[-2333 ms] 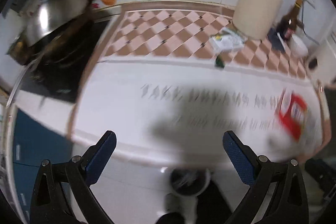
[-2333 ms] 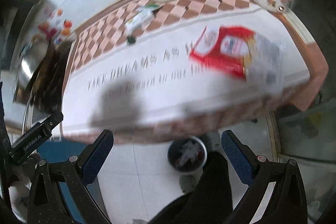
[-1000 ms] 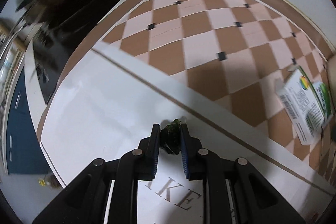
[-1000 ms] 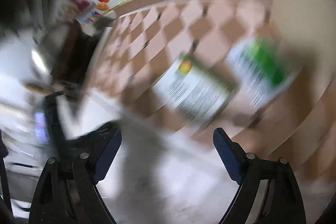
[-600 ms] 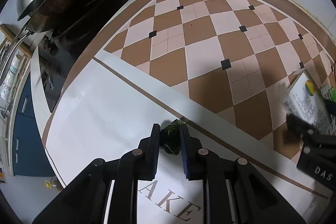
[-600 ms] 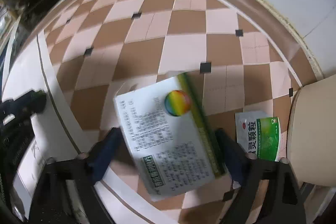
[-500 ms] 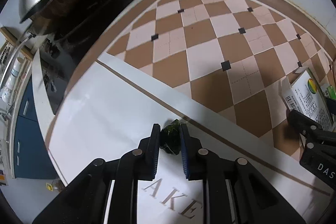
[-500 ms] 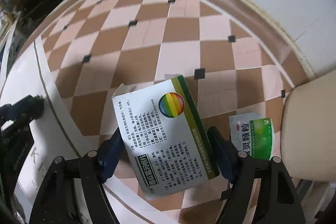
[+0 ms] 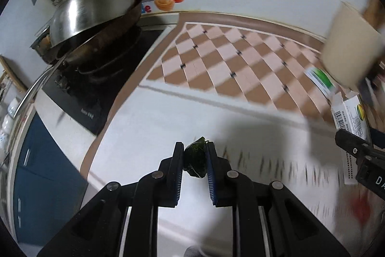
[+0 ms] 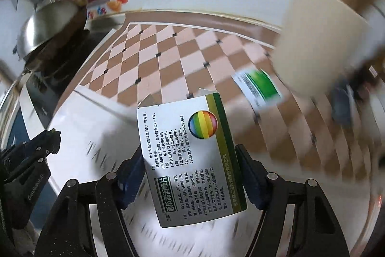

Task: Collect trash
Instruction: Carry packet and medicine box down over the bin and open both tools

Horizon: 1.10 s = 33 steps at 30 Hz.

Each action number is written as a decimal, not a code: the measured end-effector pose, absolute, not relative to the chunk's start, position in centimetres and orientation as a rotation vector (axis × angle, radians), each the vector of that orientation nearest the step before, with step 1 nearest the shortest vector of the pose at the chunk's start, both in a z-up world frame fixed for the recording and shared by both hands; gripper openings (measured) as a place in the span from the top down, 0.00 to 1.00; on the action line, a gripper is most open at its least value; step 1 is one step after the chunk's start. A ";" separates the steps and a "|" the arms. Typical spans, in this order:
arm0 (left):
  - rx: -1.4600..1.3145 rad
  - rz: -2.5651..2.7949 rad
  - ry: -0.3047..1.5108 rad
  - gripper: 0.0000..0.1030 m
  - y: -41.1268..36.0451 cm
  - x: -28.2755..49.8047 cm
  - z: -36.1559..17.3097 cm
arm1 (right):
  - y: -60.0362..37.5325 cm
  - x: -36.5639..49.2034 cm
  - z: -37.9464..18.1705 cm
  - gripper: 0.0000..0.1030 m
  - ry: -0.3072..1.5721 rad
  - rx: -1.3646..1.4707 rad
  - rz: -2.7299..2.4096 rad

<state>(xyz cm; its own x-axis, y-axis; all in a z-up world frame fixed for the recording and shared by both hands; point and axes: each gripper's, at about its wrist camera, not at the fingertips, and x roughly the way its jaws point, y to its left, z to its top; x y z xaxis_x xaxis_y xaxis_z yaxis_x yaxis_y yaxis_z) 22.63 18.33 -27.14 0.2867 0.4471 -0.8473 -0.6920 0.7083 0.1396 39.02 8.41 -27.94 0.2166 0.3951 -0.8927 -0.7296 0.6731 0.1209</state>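
1. The left hand-held gripper [image 9: 194, 161] pinches one crumpled dark-green wrapper [image 9: 195, 160], held above the glossy white tabletop [image 9: 149, 127].
2. The right hand-held gripper [image 10: 190, 175], whose jaws have just been closing, clasps one flat white-and-green cardboard box [image 10: 190, 155] by its edges.
3. One green-and-white sachet [image 10: 261, 86] lies on the checkered mat [image 10: 154, 64], just beside the cream tub [image 10: 320, 52].
4. Between the mat and the tabletop's near edge lies bare white surface.

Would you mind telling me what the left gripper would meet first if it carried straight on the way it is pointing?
Probably the white tabletop: the left gripper, shut on a dark green scrap, points down at it; depth is unclear.
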 end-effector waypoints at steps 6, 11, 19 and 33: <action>-0.241 0.604 1.055 0.86 13.6 15.1 -27.3 | 0.0 28.8 -25.7 0.30 1.090 -0.250 0.656; -0.293 0.465 1.189 0.86 10.6 10.3 -31.3 | -6.1 19.9 -26.6 0.30 1.161 -0.189 0.588; -0.375 0.362 1.470 0.86 6.9 7.3 -45.2 | -12.8 11.7 -38.2 0.30 1.412 -0.174 0.502; -0.575 0.338 1.756 0.85 5.5 5.7 -79.9 | -16.2 8.2 -75.4 0.31 1.704 -0.080 0.444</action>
<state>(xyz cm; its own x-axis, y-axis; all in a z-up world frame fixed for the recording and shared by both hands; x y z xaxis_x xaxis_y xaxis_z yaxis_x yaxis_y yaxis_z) 5.71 5.46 -79.92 -0.1805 -0.2014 -0.9627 -0.5441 0.8358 -0.0729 8.19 -16.19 -75.37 -0.1878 0.1947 -0.9627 -0.2997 0.9221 0.2449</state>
